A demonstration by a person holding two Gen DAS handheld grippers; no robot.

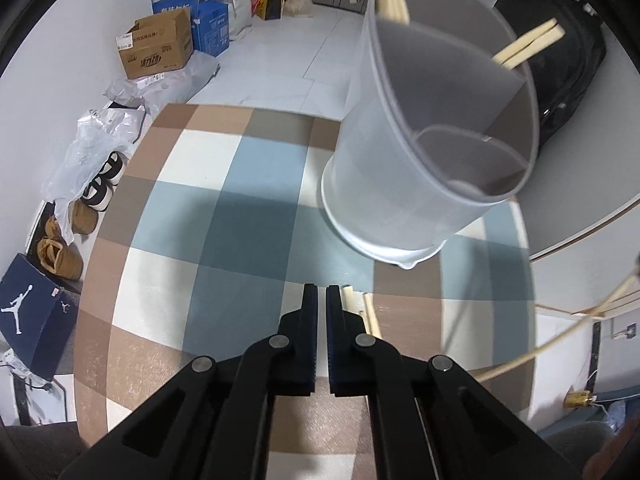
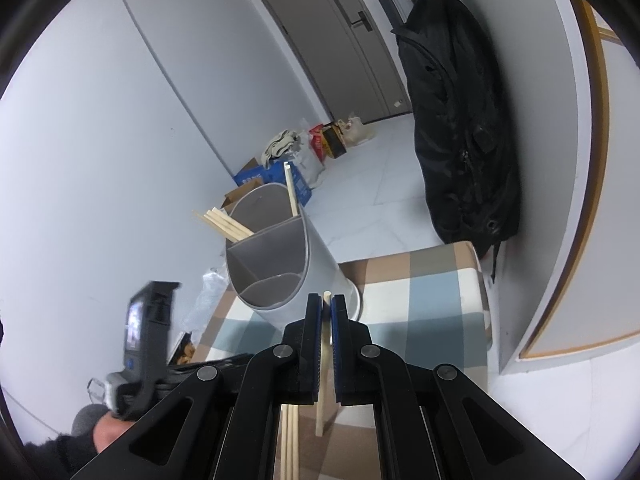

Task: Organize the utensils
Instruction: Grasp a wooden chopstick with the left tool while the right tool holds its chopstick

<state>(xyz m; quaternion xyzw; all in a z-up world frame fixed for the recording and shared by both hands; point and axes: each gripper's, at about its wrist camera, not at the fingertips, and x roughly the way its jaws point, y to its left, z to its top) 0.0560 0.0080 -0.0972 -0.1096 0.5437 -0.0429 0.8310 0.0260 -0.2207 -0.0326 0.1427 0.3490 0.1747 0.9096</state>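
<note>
The grey utensil holder [image 1: 436, 128] fills the upper right of the left wrist view and stands at centre left of the right wrist view, on the checked cloth of the table [image 1: 224, 208]; it probably stands there so that both hands can reach it with the chopsticks. It is a tall, pale grey plastic cylinder on a white base, divided inside by curved walls into compartments. Light wooden chopsticks [image 2: 226, 226] already lean out of its far compartment, with one more stick upright at the back rim, while the near compartments look empty. The left gripper [image 1: 322, 292], at the bottom centre of its view, is clenched with nothing between its jaws; loose chopsticks [image 1: 368, 316] lie on the cloth just to the right of its tips, so I judge that it has missed or has yet to take one. The right gripper [image 2: 327, 300], bottom centre of its own view, grasps a single chopstick [image 2: 325, 360] that runs lengthwise between the pads, its end poking out towards the holder, apparently so that it can slide straight in. More sticks show under that gripper, at the lower edge of the frame.
</note>
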